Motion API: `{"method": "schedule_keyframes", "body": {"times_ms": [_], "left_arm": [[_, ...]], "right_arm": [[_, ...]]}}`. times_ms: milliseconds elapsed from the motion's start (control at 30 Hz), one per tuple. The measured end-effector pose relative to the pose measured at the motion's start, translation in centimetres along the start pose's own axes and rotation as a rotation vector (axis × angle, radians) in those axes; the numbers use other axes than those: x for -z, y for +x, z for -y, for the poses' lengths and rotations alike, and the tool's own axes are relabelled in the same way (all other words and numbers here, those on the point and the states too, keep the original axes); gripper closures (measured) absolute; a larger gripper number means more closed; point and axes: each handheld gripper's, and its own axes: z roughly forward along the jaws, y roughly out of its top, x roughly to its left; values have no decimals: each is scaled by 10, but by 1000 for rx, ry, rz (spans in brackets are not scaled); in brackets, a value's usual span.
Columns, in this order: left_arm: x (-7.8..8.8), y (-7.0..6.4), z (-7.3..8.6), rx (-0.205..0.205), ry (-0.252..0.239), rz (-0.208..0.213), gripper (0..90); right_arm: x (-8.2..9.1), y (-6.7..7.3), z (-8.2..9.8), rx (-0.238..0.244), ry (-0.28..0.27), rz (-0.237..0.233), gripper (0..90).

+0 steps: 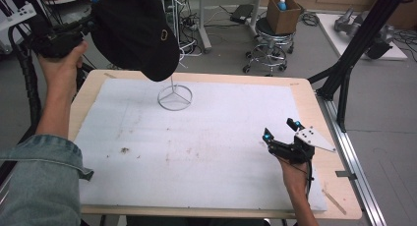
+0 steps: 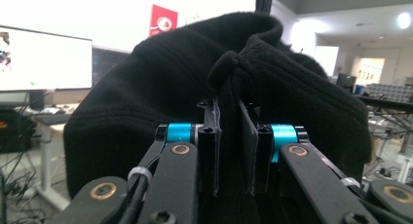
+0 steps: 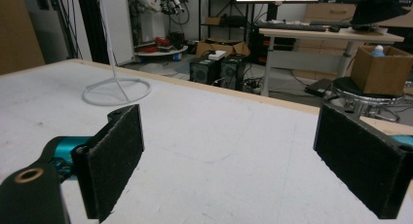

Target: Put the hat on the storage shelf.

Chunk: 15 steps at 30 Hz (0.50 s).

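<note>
Left hand-held gripper [image 1: 86, 27] is raised high over the far left corner of the table [image 1: 307, 96], held in the person's left hand [image 1: 61, 64]; its jaws are clenched on a fold of a black cap [image 1: 135, 32], which hangs in the air above the table's far edge; a small oval metal eyelet shows on the cap's side in the high view. In the left gripper view the two pads pinch a ridge of the black fabric [image 2: 234, 83] between them; the cloth bulges up and to both sides of the jaws; a monitor [image 2: 44, 61] stands behind at left.

A white wire stand [image 1: 174, 96] sits on the white mat [image 1: 206, 142] near the table's far edge, with a ring base with three spokes and a thin upright stem; the cap hangs directly above it, its lower edge meeting the stem in the high view; whether they touch, I cannot tell.

Right hand-held gripper [image 1: 280, 130] rests low over the mat's right side, well apart from the stand; its jaws are spread wide with nothing between them; in the right gripper view the pads [image 3: 117, 156] frame bare mat, with the stand's ring [image 3: 117, 92] farther off at left. A cardboard box [image 1: 282, 14] sits on a stool beyond the table.
</note>
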Motion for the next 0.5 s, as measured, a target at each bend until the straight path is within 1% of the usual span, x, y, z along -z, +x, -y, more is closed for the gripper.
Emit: {"method": "schedule_keyframes", "body": {"times_ms": [33,100,167,200,300,400,500], "left_arm": [[0,0,0,0,0,0,788],[-1,1,6,-4,21,-9,783],[-1,1,7,-5,30,-10,780],[-1,2,10,-7,47,-18,775],[-1,3,13,-7,59,-22,764],[-1,5,19,25,66,-17,747],[0,5,22,22,75,-30,718]], "right_arm": [[-1,-1,0,-8,0,-1,102],[-3,-1,-1,-21,-1,1,102],[-5,-1,-1,-17,1,-4,102],[-6,-1,-1,-19,4,-5,102],[-8,1,-1,-18,11,-13,102],[-10,2,-1,-17,12,-16,102],[-10,2,-1,-11,12,-17,102]]}}
